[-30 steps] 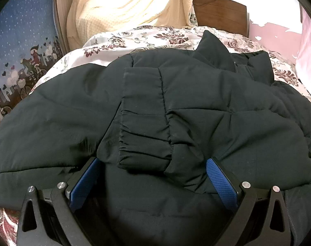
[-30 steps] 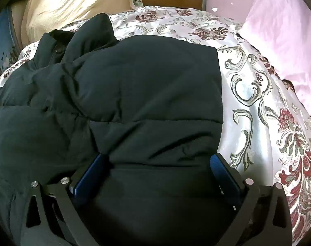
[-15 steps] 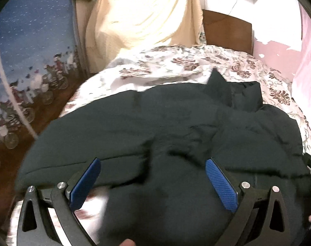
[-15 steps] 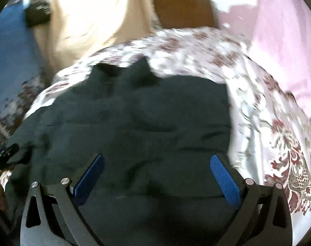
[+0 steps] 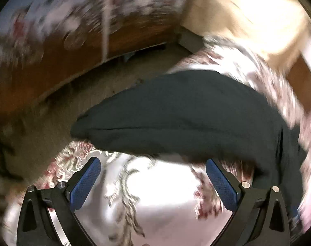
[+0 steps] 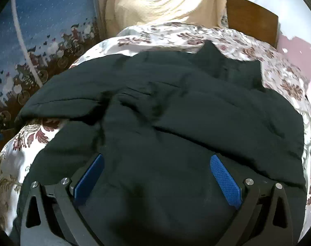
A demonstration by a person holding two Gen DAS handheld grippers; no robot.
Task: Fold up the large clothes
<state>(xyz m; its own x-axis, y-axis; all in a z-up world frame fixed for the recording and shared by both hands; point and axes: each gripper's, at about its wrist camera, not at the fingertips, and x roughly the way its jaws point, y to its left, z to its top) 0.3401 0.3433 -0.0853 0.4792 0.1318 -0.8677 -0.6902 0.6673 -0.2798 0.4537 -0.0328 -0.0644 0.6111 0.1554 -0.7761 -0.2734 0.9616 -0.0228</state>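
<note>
A large black padded jacket (image 6: 176, 106) lies spread on a bed with a floral cover (image 6: 165, 34). Its collar points to the far end. One sleeve (image 6: 59, 106) sticks out to the left. My right gripper (image 6: 155, 174) is open and empty, hovering over the jacket's near part. In the blurred left wrist view the sleeve (image 5: 176, 110) lies across the bed's left side. My left gripper (image 5: 153, 178) is open and empty over bare floral cover (image 5: 159, 201), just short of the sleeve.
A cream blanket (image 6: 163, 2) hangs over the wooden headboard (image 6: 251, 18). A blue patterned wall panel (image 6: 42, 30) runs along the left. The floor (image 5: 77, 106) lies beyond the bed's left edge. A pink wall (image 6: 299, 47) is at the right.
Both grippers have pulled back from the jacket. The left one has swung left and down to the bed's edge by the sleeve. The right view has shifted left.
</note>
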